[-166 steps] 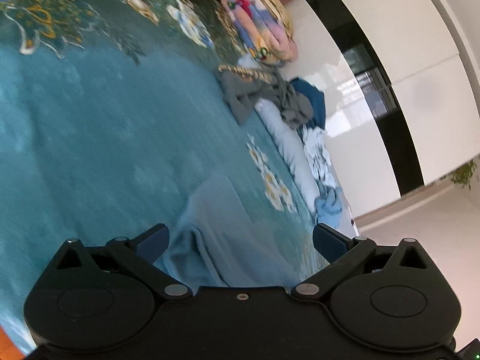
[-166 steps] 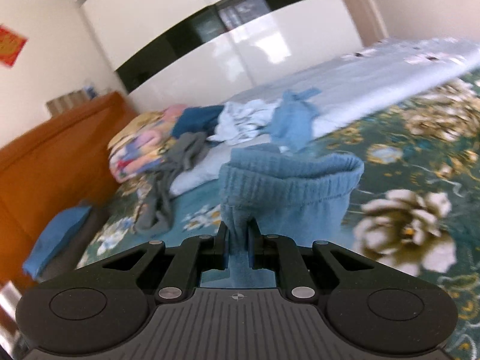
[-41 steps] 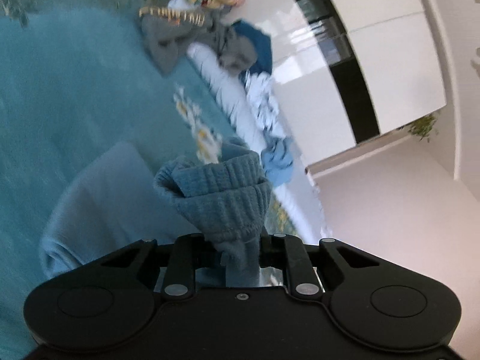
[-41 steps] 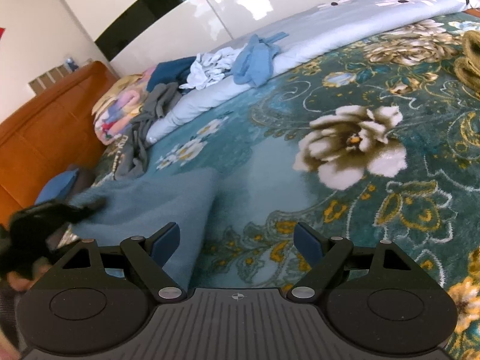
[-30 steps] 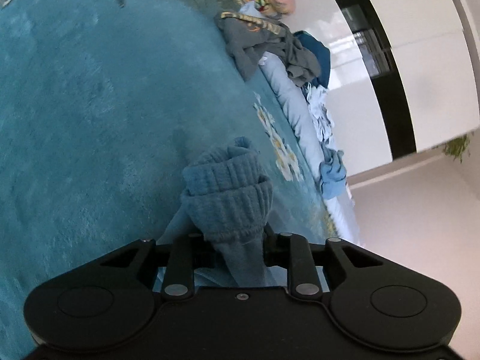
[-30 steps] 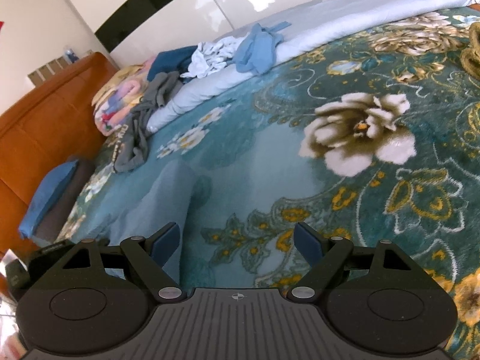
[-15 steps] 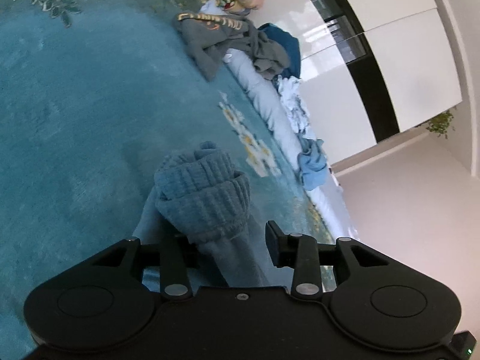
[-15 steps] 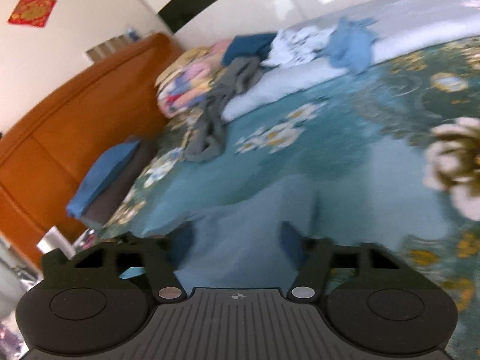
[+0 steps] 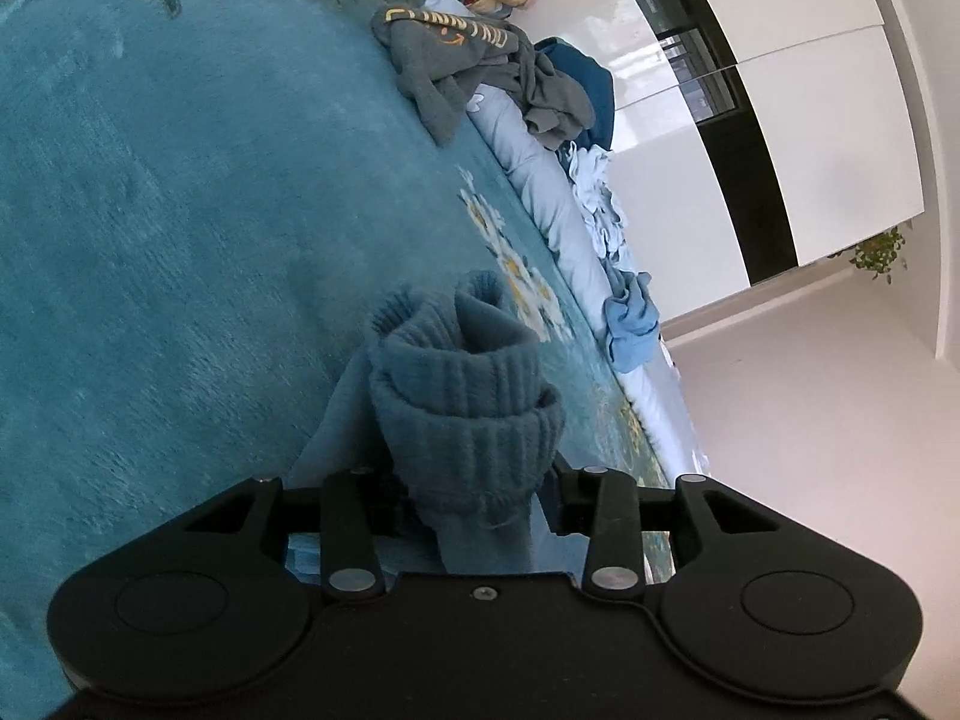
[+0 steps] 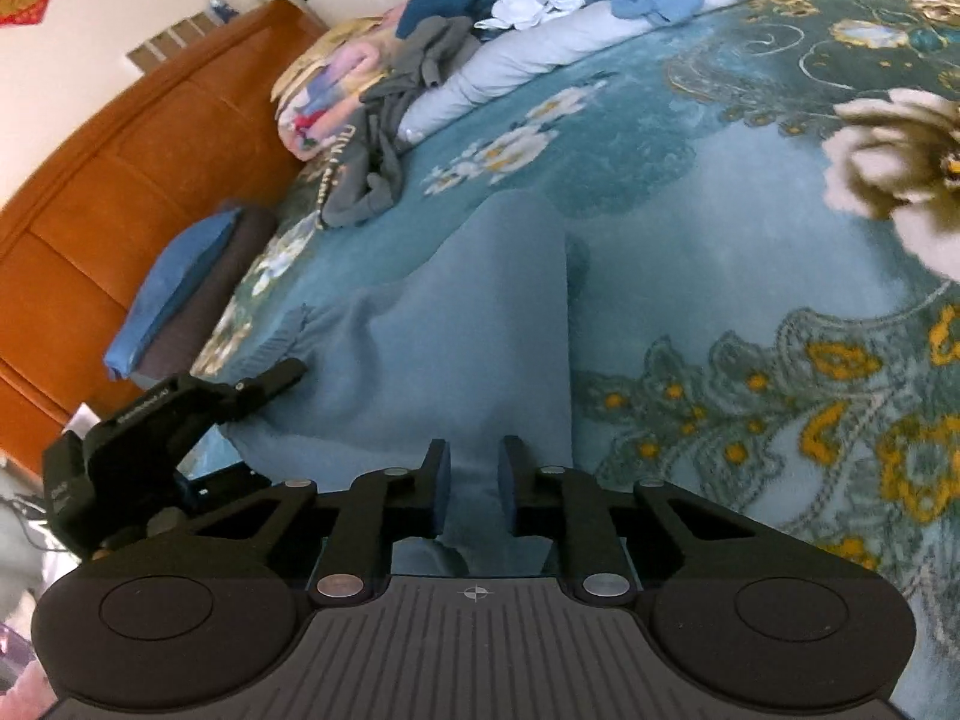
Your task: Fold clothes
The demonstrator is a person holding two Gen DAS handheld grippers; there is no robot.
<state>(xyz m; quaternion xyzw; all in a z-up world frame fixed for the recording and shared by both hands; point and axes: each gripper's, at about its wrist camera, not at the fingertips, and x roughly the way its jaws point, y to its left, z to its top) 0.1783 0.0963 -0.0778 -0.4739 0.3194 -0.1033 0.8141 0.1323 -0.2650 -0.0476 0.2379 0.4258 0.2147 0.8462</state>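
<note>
A blue sweater (image 10: 468, 324) lies spread on the teal flowered bedspread (image 10: 750, 192). In the left wrist view its ribbed cuff (image 9: 465, 396) is bunched up between the fingers of my left gripper (image 9: 474, 480), whose jaws stand apart around the cloth. My right gripper (image 10: 474, 480) has its fingers nearly together over the sweater's near edge, with cloth between them. The left gripper (image 10: 180, 414) shows at the left of the right wrist view, at the sweater's cuff end.
A grey garment (image 9: 474, 66), a dark blue one (image 9: 588, 90), a white one (image 9: 600, 204) and a light blue one (image 9: 630, 318) lie along a pale duvet (image 9: 540, 192). A folded colourful blanket (image 10: 324, 96) and an orange headboard (image 10: 120, 168) stand beyond. A blue pillow (image 10: 174, 288) lies left.
My left gripper, shut on the cuff a second ago, has opened wider around it. My right gripper has swung left over the sweater and its fingers have closed in on the cloth.
</note>
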